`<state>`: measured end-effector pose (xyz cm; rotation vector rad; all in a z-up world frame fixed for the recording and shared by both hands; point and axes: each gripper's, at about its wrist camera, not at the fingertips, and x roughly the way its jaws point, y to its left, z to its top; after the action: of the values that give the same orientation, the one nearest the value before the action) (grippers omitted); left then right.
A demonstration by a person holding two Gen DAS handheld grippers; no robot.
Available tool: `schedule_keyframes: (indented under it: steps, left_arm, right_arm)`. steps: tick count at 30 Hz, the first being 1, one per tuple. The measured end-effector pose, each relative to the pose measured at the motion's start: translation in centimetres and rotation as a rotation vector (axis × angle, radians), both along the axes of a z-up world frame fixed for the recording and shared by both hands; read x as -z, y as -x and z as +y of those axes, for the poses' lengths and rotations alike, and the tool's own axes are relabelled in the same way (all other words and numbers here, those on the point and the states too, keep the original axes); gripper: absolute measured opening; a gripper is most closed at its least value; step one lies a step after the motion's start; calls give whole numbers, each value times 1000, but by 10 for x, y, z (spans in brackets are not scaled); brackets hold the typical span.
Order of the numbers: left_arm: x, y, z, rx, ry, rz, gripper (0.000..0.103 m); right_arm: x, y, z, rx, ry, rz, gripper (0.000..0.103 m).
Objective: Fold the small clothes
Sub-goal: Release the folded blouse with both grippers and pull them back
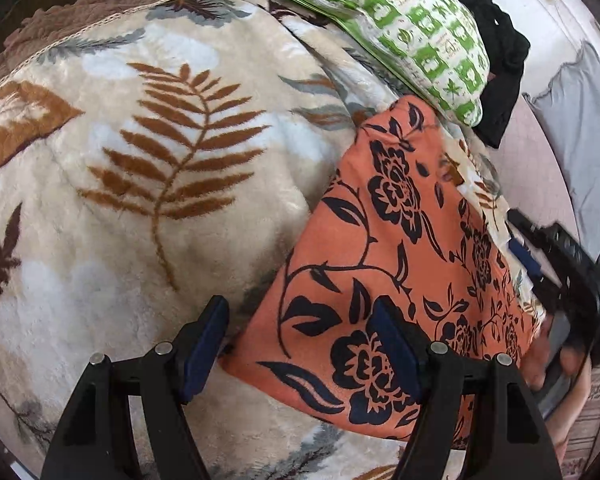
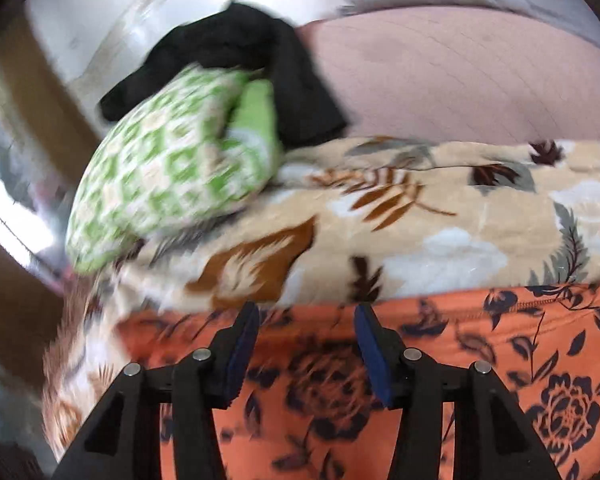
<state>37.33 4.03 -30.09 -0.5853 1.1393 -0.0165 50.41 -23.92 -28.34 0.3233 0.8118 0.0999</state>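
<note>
An orange cloth (image 1: 380, 248) with a dark floral print lies flat on the cream leaf-patterned blanket (image 1: 140, 160). My left gripper (image 1: 300, 316) hovers open over the cloth's near left corner, one finger over the blanket and the other over the cloth, with nothing pinched. In the right wrist view my right gripper (image 2: 306, 314) stands open above the orange cloth (image 2: 500, 360) near its far edge, where the blanket (image 2: 420, 220) begins, and its pads grip nothing. The right gripper also shows blurred at the cloth's right side (image 1: 540, 256), held by a hand (image 1: 556, 360).
A green-and-white patterned pillow (image 1: 412, 28) lies at the blanket's far end with a black garment (image 1: 500, 60) behind it. Beyond the bed edge is a pinkish floor (image 2: 460, 80) with a grey cloth (image 1: 584, 120). The right wrist view is motion-blurred.
</note>
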Motion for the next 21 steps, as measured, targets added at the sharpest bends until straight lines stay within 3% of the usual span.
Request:
schedule_keyframes:
  steps: [4,7,11,16,21]
  left_arm:
    - [1,4,4,-6,-1,1,75]
    - [3,7,6,9,-4,3,75]
    - [4,2,5,34,-28,9,75]
    - [1,-6,-1,40,-54,7,75]
    - [-12,-3,-17,69,-121,-56,75]
  right_arm:
    - [11,21,57,-193,-42,82,53]
    - [23,13,107,-283,2,104,53]
    - [54,-28,137,-232,22,160,54]
    - [53,-44,112,-149,-101,125,55]
    - [14,3,29,-36,-39,-1,55]
